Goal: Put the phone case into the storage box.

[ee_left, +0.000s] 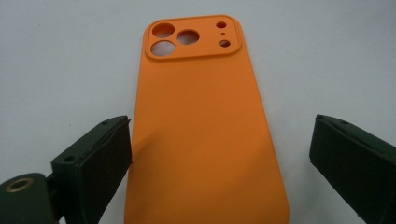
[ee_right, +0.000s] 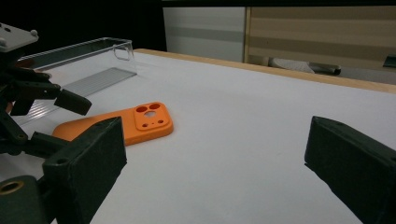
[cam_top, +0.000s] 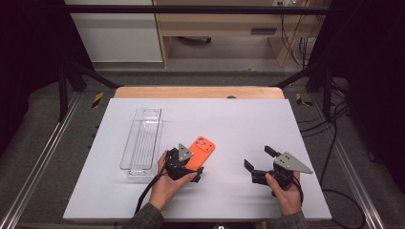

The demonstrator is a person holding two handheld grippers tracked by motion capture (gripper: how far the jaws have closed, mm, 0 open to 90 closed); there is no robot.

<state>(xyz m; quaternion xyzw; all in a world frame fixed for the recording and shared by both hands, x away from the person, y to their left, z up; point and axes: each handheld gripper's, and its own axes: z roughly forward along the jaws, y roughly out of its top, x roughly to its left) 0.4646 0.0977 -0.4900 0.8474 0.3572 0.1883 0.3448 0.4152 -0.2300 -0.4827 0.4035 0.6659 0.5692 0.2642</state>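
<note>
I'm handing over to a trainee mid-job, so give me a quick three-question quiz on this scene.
1. True or false: the left gripper is clamped on the orange phone case.
2. Which lies nearer the clear tray: the case or the right gripper?
3. What is between the right gripper's jaws?

Key: 1 false, jaws open, either side of the case. 2 the case. 3 nothing, only bare table.

Matt orange rubbery phone case [ee_left: 201, 126]; glossy clear plastic tray [cam_top: 142, 143]; smooth white tabletop [cam_top: 248, 124]
</note>
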